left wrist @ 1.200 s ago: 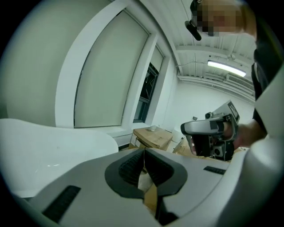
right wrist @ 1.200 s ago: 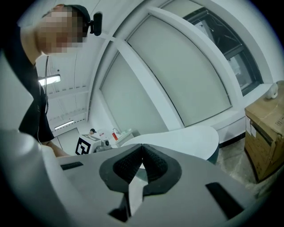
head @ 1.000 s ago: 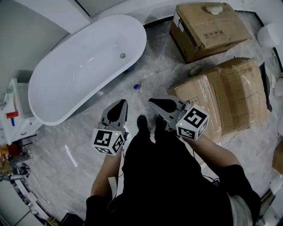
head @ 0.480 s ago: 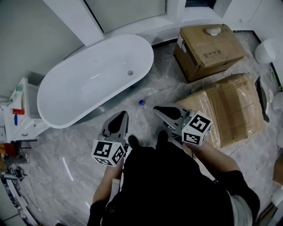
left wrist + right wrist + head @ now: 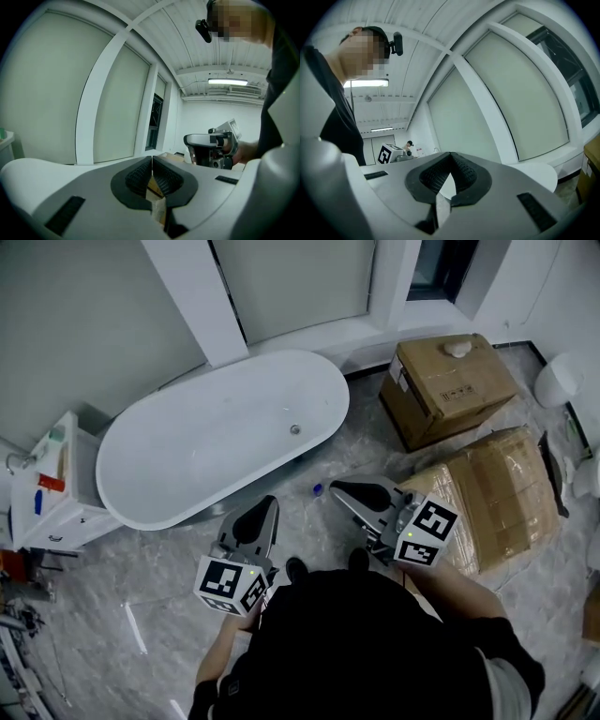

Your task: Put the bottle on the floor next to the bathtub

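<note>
Left gripper (image 5: 152, 160): jaws fully closed, ribbed pads meeting, nothing between them. Right gripper (image 5: 450, 158): jaws likewise closed and empty.

Change from the earlier frames: both grippers now sit nearer the bottom of the head view, and the camera's outlook has lifted. More of the wall and the window (image 5: 291, 282) shows at the far side. The bathtub (image 5: 206, 442) and the cardboard boxes lie lower in the picture. The bottle (image 5: 318, 489) keeps its place against the tub; it only appears closer to the right gripper's tips.

Pose: the person stands with both forearms out in front of the body, grippers side by side and apart. Both point away toward the tub, roughly level, marker cubes nearest the body. The left gripper view shows the right gripper at its right, held in a hand.

Task object: the bottle, small with a blue cap, lies on the marbled floor (image 5: 141, 568) just beside the tub's near right end, clear of both grippers. The taped box (image 5: 497, 493) sits to its right, the plain box (image 5: 450, 385) farther off.
</note>
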